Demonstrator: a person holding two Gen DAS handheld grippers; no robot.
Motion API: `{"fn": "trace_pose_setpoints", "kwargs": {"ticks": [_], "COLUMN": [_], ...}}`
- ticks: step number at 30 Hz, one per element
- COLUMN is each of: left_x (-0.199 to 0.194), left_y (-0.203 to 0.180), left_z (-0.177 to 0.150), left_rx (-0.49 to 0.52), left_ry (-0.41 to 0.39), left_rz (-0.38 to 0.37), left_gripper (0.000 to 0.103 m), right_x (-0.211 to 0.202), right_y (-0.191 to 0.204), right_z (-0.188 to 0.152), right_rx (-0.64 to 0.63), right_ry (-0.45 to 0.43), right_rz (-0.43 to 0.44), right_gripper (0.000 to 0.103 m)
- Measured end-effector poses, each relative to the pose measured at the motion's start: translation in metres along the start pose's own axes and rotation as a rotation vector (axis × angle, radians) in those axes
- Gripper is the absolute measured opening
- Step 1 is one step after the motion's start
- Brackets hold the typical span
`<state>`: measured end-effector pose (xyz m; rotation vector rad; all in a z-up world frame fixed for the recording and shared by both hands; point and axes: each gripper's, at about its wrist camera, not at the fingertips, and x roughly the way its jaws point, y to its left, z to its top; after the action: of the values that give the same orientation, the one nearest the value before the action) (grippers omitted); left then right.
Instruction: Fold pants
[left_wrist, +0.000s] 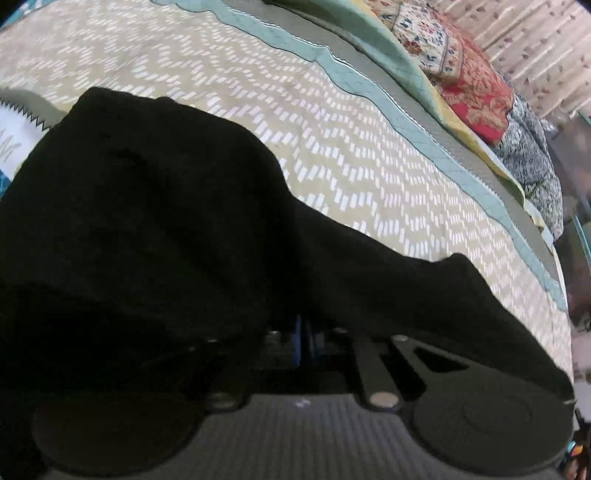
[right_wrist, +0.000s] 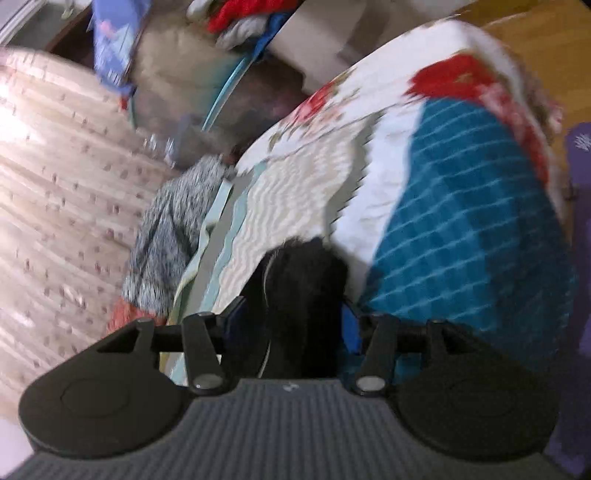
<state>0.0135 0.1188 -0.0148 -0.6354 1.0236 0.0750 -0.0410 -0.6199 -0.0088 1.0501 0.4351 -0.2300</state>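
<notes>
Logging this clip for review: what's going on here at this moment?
A person with a claw in each hand is folding black pants on a bed with a beige zigzag cover. The left claw is shut, its fingers buried under the dark fabric draped over it. The right claw stands partly open with a bunch of the pants between its fingers; that view is blurred.

The pants (left_wrist: 147, 221) lie on the bedspread (left_wrist: 332, 129), draped over the left gripper (left_wrist: 304, 332), pillows (left_wrist: 461, 74) behind.
</notes>
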Motion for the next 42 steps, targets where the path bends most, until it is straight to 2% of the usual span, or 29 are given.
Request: {"fn": "trace_pose_setpoints", "kwargs": {"ticks": [5, 6, 7, 8, 11, 16, 21, 26, 28, 30, 31, 32, 35, 37, 39, 42], "left_x": [-0.002, -0.003, -0.004, -0.006, -0.021, -0.06, -0.083, -0.087, -0.086, -0.087, -0.087, -0.09, -0.1, -0.11, -0.12, -0.131], "left_y": [-0.003, -0.004, -0.006, -0.008, -0.018, -0.037, -0.043, -0.035, -0.03, -0.022, -0.02, -0.015, 0.0, 0.009, 0.02, 0.04], "left_z": [-0.004, -0.002, -0.003, -0.004, -0.008, -0.019, -0.024, -0.035, -0.04, -0.043, -0.043, -0.044, -0.045, -0.047, -0.049, -0.052], "left_rx": [0.005, 0.016, 0.027, 0.04, 0.089, 0.175, 0.17, 0.145, 0.137, 0.123, 0.117, 0.108, 0.09, 0.087, 0.078, 0.035], "left_ry": [-0.013, -0.013, -0.014, -0.018, -0.043, -0.123, -0.147, -0.116, -0.106, -0.099, -0.099, -0.101, -0.117, -0.137, -0.155, -0.175], "left_rz": [0.009, 0.014, 0.018, 0.022, 0.015, -0.078, -0.152, -0.191, -0.193, -0.193, -0.193, -0.193, -0.194, -0.187, -0.183, -0.175], "left_gripper": [0.006, 0.006, 0.006, 0.006, 0.006, 0.006, 0.009, 0.01, 0.01, 0.01, 0.01, 0.011, 0.021, 0.023, 0.023, 0.026], "right_x": [0.006, 0.006, 0.007, 0.01, -0.001, -0.02, -0.041, -0.052, -0.039, -0.026, -0.026, -0.031, -0.033, -0.039, -0.053, -0.07], "right_y": [-0.01, -0.007, -0.003, 0.001, 0.028, 0.092, 0.15, 0.173, 0.179, 0.174, 0.171, 0.171, 0.181, 0.187, 0.19, 0.2], "right_z": [-0.006, -0.004, -0.003, -0.001, -0.004, -0.028, -0.097, -0.186, -0.225, -0.261, -0.273, -0.279, -0.274, -0.267, -0.26, -0.254], "right_rx": [0.071, 0.066, 0.054, 0.051, -0.039, -0.301, -0.687, -0.94, -1.04, -1.129, -1.18, -1.219, -1.25, -1.252, -1.259, -1.235], "right_ry": [-0.036, -0.027, 0.004, 0.027, 0.021, 0.033, 0.114, 0.313, 0.41, 0.509, 0.489, 0.446, 0.464, 0.493, 0.482, 0.448], "right_rz": [0.003, -0.006, 0.004, 0.024, 0.057, 0.133, 0.192, 0.274, 0.246, 0.184, 0.165, 0.171, 0.163, 0.182, 0.235, 0.299], "right_gripper": [0.055, 0.048, 0.024, 0.022, 0.015, 0.014, 0.014, 0.014, 0.014, 0.016, 0.018, 0.018, 0.025, 0.047, 0.056, 0.055]}}
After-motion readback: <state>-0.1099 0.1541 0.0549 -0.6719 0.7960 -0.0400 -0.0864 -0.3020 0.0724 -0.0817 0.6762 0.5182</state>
